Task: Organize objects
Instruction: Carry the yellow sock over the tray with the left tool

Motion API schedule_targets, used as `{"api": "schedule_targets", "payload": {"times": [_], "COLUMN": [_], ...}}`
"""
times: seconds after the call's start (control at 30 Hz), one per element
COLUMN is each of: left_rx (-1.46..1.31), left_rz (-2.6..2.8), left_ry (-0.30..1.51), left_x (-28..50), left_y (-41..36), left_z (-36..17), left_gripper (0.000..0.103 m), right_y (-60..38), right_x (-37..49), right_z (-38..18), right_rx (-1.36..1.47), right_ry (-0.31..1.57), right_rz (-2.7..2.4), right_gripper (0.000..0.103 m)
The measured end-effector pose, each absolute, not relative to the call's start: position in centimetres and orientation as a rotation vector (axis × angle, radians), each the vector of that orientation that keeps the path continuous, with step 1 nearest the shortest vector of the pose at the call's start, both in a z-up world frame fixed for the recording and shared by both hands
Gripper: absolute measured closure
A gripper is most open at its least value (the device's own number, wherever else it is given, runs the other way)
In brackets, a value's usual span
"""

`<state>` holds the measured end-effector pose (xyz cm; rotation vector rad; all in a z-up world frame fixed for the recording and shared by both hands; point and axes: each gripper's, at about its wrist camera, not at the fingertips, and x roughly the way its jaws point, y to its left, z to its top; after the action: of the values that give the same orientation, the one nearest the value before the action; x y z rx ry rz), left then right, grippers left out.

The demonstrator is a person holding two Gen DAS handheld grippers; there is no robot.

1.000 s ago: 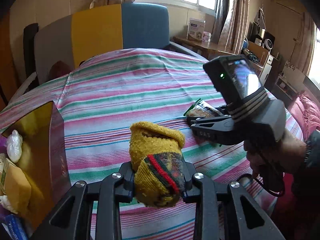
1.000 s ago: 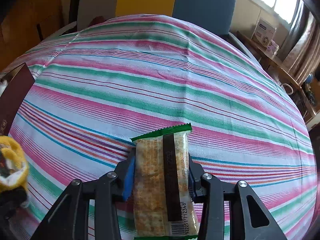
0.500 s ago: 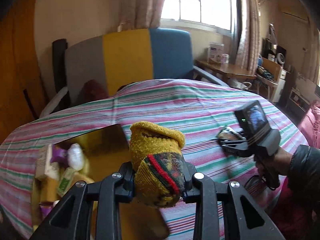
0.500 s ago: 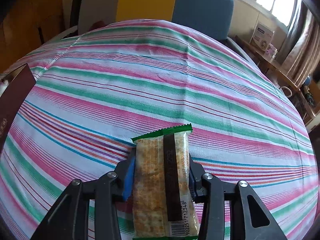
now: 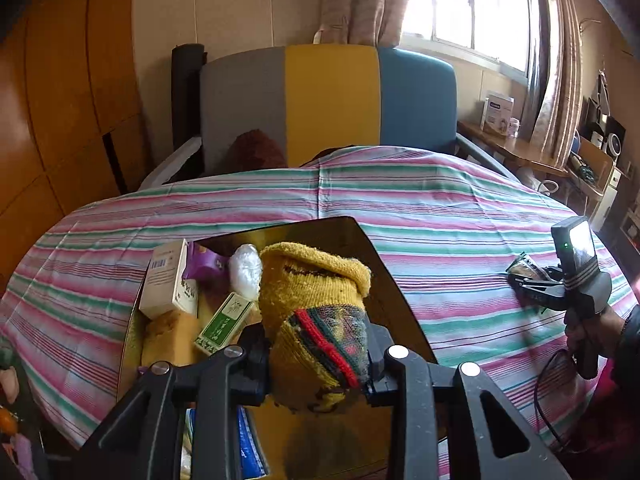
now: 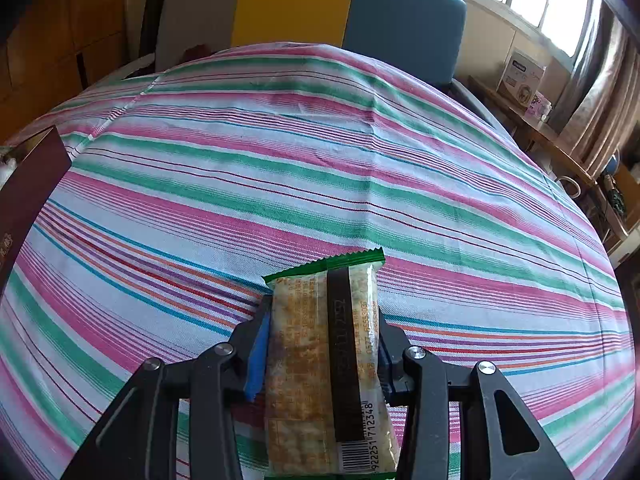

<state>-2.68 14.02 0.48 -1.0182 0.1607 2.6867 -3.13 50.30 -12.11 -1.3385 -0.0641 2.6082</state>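
A yellow knitted sock (image 5: 316,312) with a red and green band is clamped in my left gripper (image 5: 318,350), held above a gold-lined open box (image 5: 384,280) on the striped tablecloth. The box holds a white carton (image 5: 170,280), a green packet (image 5: 224,322), a purple packet, a white bundle and a yellow sponge. My right gripper (image 6: 322,344) is shut on a snack bar wrapper (image 6: 324,360) with a green edge and a dark stripe, low over the cloth. In the left wrist view that right gripper (image 5: 532,280) shows at the far right, gripped by a hand (image 5: 596,328).
The striped tablecloth (image 6: 320,160) covers a round table. A grey, yellow and blue chair back (image 5: 328,100) stands behind it. The box's dark outer wall (image 6: 28,192) shows at the left of the right wrist view. A wooden side table with a white carton (image 5: 498,114) stands by the window.
My left gripper has swung left and risen with the sock, from the bare cloth to above the open box. The right gripper has stayed in place with the snack bar.
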Motion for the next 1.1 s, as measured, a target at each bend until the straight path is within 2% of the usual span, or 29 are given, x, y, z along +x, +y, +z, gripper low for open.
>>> {"api": "schedule_targets", "payload": {"times": [0.33,0.53,0.67,0.83,1.0,1.1], "left_rx": [-1.115,-1.281,-1.340,-1.368,-1.350,-1.354], "left_rz": [2.666,2.631,2.622,2.621,2.617,2.609], "left_ry": [0.137,0.112,0.130,0.130,0.098,0.092], "left_x": [-3.1,-4.2,-4.4,-4.4,-4.0,-3.9], "left_y": [13.0,12.5,12.3,12.2,12.0,11.9], "left_z": [-1.8,-5.3,-6.9,-7.8,-7.6,-7.8], "left_gripper": [0.071,0.069,0.061,0.058,0.058,0.057], "right_y": [50.3,50.3,50.3,50.3,49.7,48.7], "right_x": [-3.2,-3.2,-3.2,-3.2,-3.4,-3.7], "right_z": [-12.2,-12.3,-12.3,-12.3,-12.3,-12.3], "right_rx": [-1.337,-1.337,-1.339,-1.340,-1.347,-1.352], "right_ry": [-0.067,-0.072,-0.077,-0.080,-0.140,-0.245], "right_rz": [2.605,2.603,2.602,2.599,2.576,2.531], "right_gripper": [0.059,0.059,0.059,0.059,0.059,0.061]}}
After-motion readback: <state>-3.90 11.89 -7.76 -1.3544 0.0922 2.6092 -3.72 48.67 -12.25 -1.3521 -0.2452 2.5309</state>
